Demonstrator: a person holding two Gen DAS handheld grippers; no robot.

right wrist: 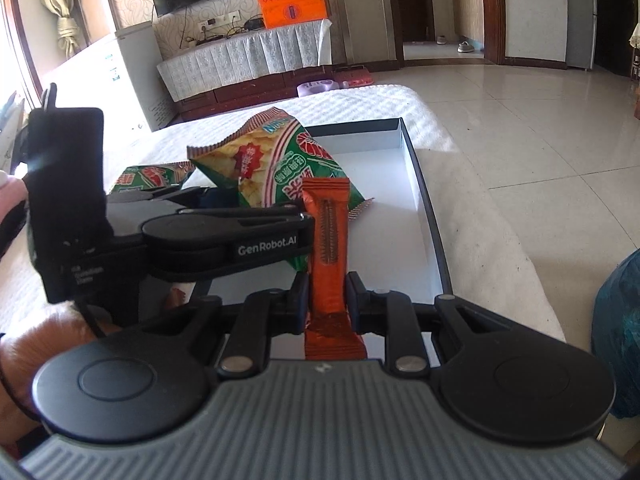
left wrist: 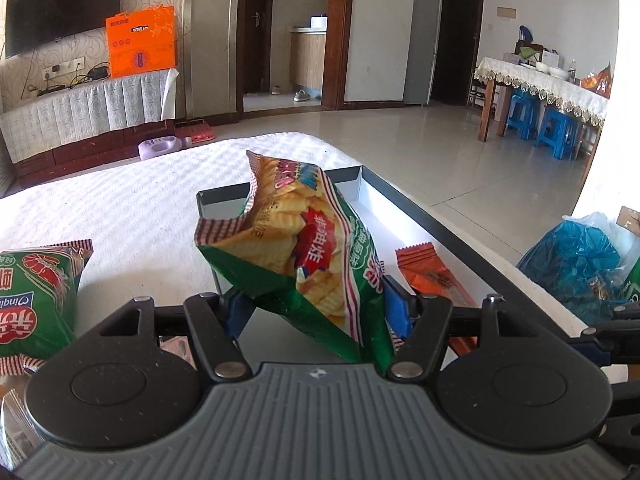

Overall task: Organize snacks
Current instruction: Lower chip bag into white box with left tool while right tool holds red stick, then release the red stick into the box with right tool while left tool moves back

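My main worry was the chip bag (left wrist: 304, 248) in the left gripper (left wrist: 316, 312). It was puffy and slick, pinched only near its lower end, with most of its bulk leaning up toward 12 o'clock over the tray (left wrist: 404, 196). I judged that it could swivel between the fingers (left wrist: 394, 304) or slide out if I tilted further, and land half across the tray's rim instead of flat inside. The second risk was crowding: in the right wrist view the left gripper sat just beside the orange snack bar (right wrist: 329, 236) at its 9 o'clock, so either package could knock the other as I set them down.

The left fingers stood about halfway apart, clenched on the chip bag, which filled the gap between them and hung above the near part of the tray. The right gripper (right wrist: 328, 300) was nearly closed, its fingers (right wrist: 354, 294) grasping the thin orange snack bar by its lower part; the bar stood upright, pointing to 12 o'clock over the tray's white floor. The tray itself lay on the desk's white cloth (left wrist: 132, 208). A second green chip bag (left wrist: 36, 300) lay on the cloth at 9 o'clock in the left view, still outside the tray.
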